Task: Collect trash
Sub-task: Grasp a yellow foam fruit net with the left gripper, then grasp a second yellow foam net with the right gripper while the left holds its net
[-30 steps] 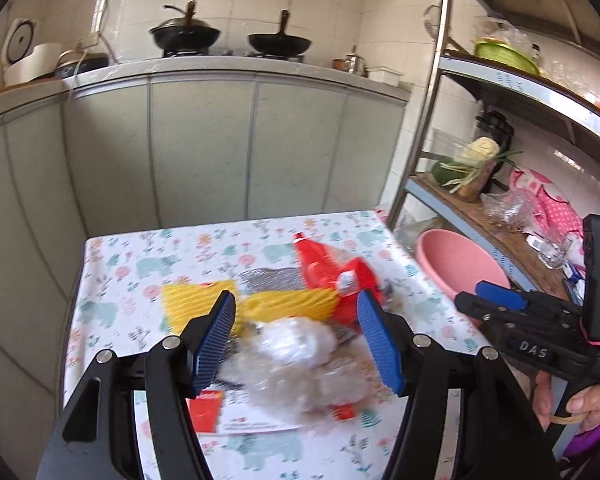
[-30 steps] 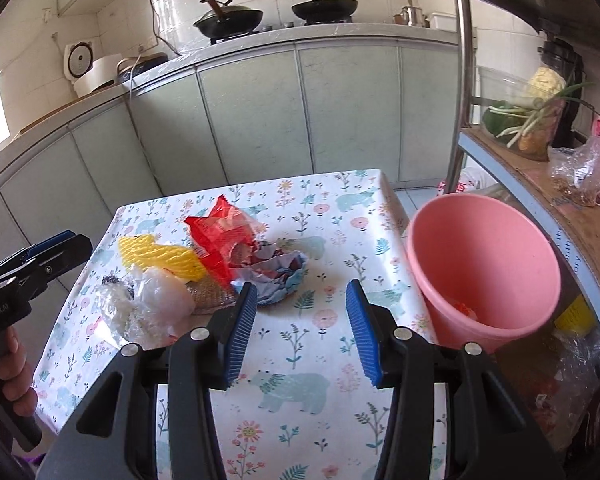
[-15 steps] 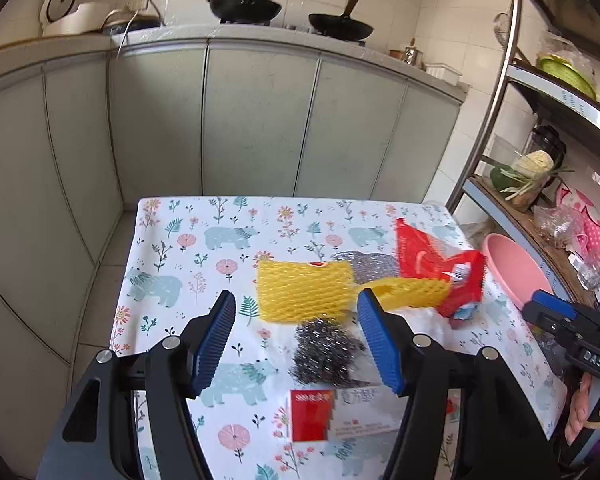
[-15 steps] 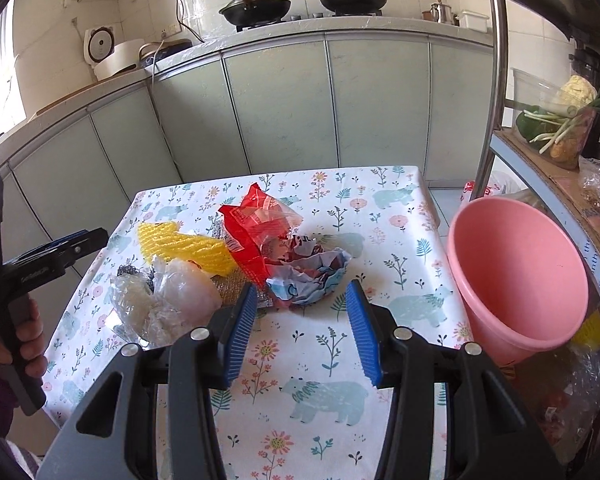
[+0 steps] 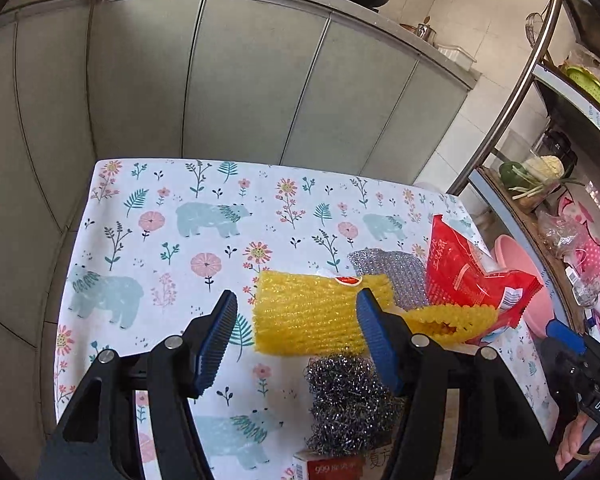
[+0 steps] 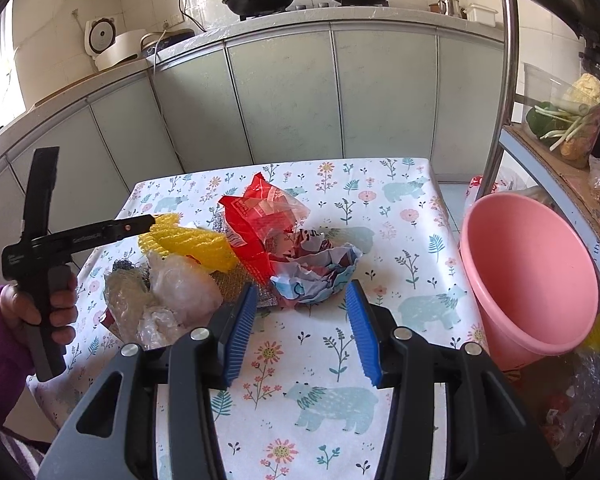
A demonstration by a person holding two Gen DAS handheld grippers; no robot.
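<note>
1. The left gripper (image 5: 296, 334) hangs over the yellow foam net (image 5: 308, 316) on the counter (image 5: 172, 240); its jaws are closing, not yet pressing it.
2. The right gripper (image 6: 302, 330) has half-open, empty jaws near the crumpled paper (image 6: 320, 272).
3. The pink bucket (image 6: 528, 280) stands just beside the counter.

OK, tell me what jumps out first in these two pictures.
The heap of trash mid-table: a red wrapper, yellow foam netting and crumpled clear plastic. A pink bucket stands off the table's right edge. The left gripper, jaws closing but empty, hangs over the netting.
</note>
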